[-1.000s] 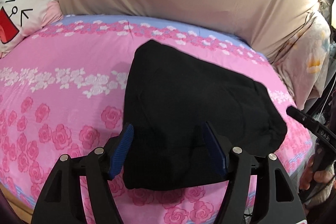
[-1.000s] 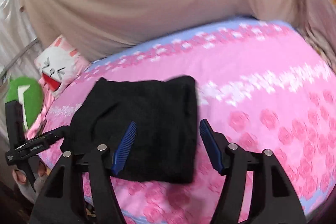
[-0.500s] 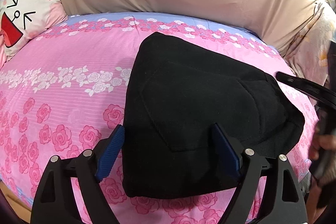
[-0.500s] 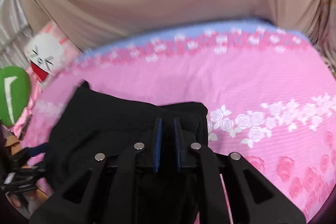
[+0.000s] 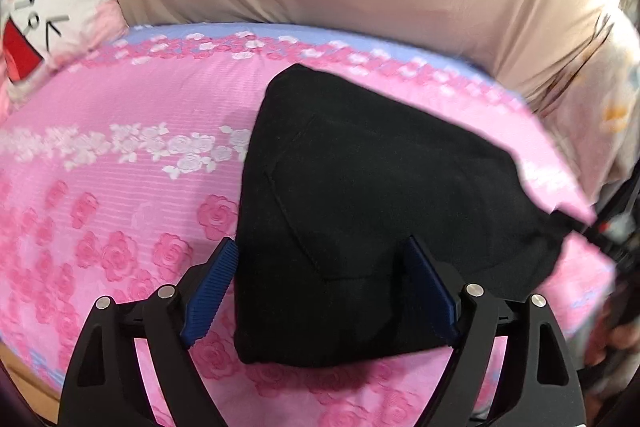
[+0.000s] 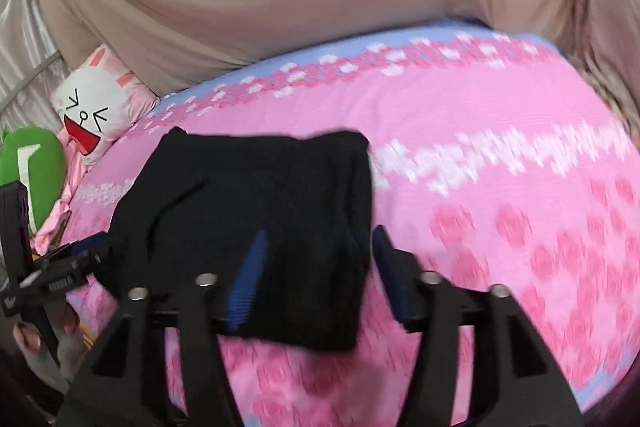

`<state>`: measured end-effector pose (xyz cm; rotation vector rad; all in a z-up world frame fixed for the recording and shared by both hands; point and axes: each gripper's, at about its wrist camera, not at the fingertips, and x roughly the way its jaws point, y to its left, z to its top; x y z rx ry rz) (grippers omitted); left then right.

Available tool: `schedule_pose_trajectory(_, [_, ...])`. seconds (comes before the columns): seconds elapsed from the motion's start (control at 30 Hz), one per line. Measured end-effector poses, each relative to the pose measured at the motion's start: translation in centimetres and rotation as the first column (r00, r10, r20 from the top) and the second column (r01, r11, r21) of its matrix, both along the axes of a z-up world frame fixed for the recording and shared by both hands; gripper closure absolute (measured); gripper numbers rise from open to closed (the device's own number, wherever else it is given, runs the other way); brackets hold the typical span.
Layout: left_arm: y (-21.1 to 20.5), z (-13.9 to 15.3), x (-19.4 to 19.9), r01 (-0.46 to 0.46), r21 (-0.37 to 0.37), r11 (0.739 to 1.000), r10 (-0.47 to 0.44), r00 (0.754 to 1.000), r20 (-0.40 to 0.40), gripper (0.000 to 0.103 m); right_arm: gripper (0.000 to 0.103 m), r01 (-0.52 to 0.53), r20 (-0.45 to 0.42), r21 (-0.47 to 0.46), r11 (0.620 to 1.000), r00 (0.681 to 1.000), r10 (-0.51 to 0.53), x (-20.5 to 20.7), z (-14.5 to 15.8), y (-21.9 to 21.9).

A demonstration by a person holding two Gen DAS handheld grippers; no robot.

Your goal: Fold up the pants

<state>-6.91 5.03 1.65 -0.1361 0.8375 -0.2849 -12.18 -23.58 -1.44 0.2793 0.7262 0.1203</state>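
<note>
Folded pants [image 5: 372, 227] between gripper [image 5: 320, 291] fingers

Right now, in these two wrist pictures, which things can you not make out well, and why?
- Right wrist view: the rose print on the pink bedsheet is smeared by motion blur.
- Both views: the folded black pants are too dark to count their layers.
- Left wrist view: the right gripper is cut off by the right edge and blurred.
- Right wrist view: the left gripper is only partly visible at the left edge.
</note>
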Motion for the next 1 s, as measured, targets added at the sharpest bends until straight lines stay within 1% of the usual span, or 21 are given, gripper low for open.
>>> schedule_pose_trajectory(0.03, [0.8,0.2,-0.2,0.011,-0.053,0.999,-0.012,1.0,-0.003,0.021,0.041,0.004,-0.015,0.038,0.999,1.0,-0.004,-0.5,-0.6,-0.8])
schedule_pose_trajectory(0.07, [2.1,0.4,-0.3,0.017,-0.116,0.993,-0.019,1.0,-0.014,0.021,0.03,0.008,-0.031,0.067,0.998,1.0,-0.005,-0.9,-1.1,-1.2])
schedule_pose_trajectory(0.13, [3.8,0.0,-0.1,0.019,-0.18,0.983,-0.03,0.998,-0.057,0.021,0.016,0.007,-0.073,0.114,0.993,0.997,0.001,-1.4,-2.3,-1.8])
schedule_pose_trajectory(0.2, [5.1,-1.1,0.4,0.024,-0.235,0.972,-0.053,0.992,-0.116,0.021,0.016,-0.025,-0.1,0.199,0.98,0.994,0.046,-1.3,-3.6,-2.2])
schedule_pose_trajectory(0.27, [5.7,-2.3,1.0,0.018,-0.277,0.961,-0.067,0.983,-0.17,0.021,0.016,-0.052,-0.117,0.318,0.947,0.989,0.093,-0.6,-4.7,-2.5])
schedule_pose_trajectory(0.3, [5.7,-3.1,1.5,0.019,-0.309,0.951,-0.085,0.975,-0.204,0.021,0.016,-0.059,-0.12,0.366,0.929,0.987,0.11,-0.1,-5.1,-2.7])
schedule_pose_trajectory(0.37, [5.3,-4.2,2.3,0.023,-0.376,0.926,-0.122,0.963,-0.241,0.021,0.016,-0.073,-0.123,0.422,0.904,0.983,0.137,1.1,-5.7,-2.4])
schedule_pose_trajectory(0.4, [4.8,-4.8,3.0,0.032,-0.421,0.906,-0.155,0.953,-0.259,0.021,0.015,-0.085,-0.121,0.443,0.893,0.981,0.153,2.0,-5.8,-2.1])
schedule_pose_trajectory(0.43, [4.4,-4.9,3.3,0.032,-0.437,0.899,-0.162,0.951,-0.262,0.019,0.015,-0.089,-0.121,0.445,0.891,0.98,0.158,2.5,-5.9,-1.8])
schedule_pose_trajectory(0.5, [3.4,-4.7,4.2,0.035,-0.422,0.906,-0.156,0.954,-0.255,0.017,0.011,-0.096,-0.114,0.441,0.892,0.98,0.162,3.9,-5.8,-1.0])
schedule_pose_trajectory(0.6, [2.1,-4.4,5.3,0.044,-0.387,0.921,-0.149,0.958,-0.246,0.016,0.012,-0.098,-0.094,0.421,0.902,0.984,0.151,5.4,-5.6,0.0])
schedule_pose_trajectory(0.63, [1.7,-4.2,5.4,0.05,-0.375,0.926,-0.149,0.959,-0.24,0.02,0.021,-0.096,-0.088,0.415,0.905,0.985,0.145,5.6,-5.7,0.3])
schedule_pose_trajectory(0.67, [1.4,-3.9,5.3,0.056,-0.362,0.931,-0.147,0.963,-0.227,0.031,0.031,-0.096,-0.082,0.407,0.908,0.987,0.141,5.8,-5.5,0.6])
schedule_pose_trajectory(0.7, [0.9,-3.1,5.0,0.068,-0.33,0.941,-0.14,0.97,-0.198,0.042,0.037,-0.096,-0.07,0.392,0.915,0.989,0.133,5.5,-5.0,0.7])
schedule_pose_trajectory(0.73, [0.6,-2.4,4.6,0.079,-0.295,0.952,-0.133,0.977,-0.168,0.049,0.049,-0.099,-0.039,0.335,0.937,0.992,0.119,4.7,-3.8,1.2])
schedule_pose_trajectory(0.77, [0.1,-1.2,3.9,0.094,-0.248,0.964,-0.127,0.984,-0.121,0.06,0.054,-0.103,-0.021,0.304,0.947,0.993,0.115,4.3,-2.9,1.4])
schedule_pose_trajectory(0.8, [-0.2,-0.2,3.3,0.108,-0.224,0.969,-0.131,0.987,-0.094,0.065,0.056,-0.11,0.002,0.281,0.953,0.993,0.114,3.6,-1.8,1.6])
schedule_pose_trajectory(0.9, [-0.9,3.0,1.4,0.156,-0.201,0.967,-0.162,0.987,-0.016,0.066,0.057,-0.135,0.091,0.197,0.971,0.989,0.119,0.6,2.0,2.3])
schedule_pose_trajectory(0.97, [-1.1,5.4,-0.1,0.186,-0.194,0.963,-0.181,0.982,0.044,0.066,0.057,-0.148,0.159,0.17,0.974,0.98,0.121,-1.4,4.9,2.3])
schedule_pose_trajectory(1.0, [-1.1,7.2,-1.1,0.208,-0.191,0.959,-0.195,0.977,0.088,0.066,0.057,-0.152,0.192,0.155,0.976,0.974,0.121,-2.3,6.2,2.4])
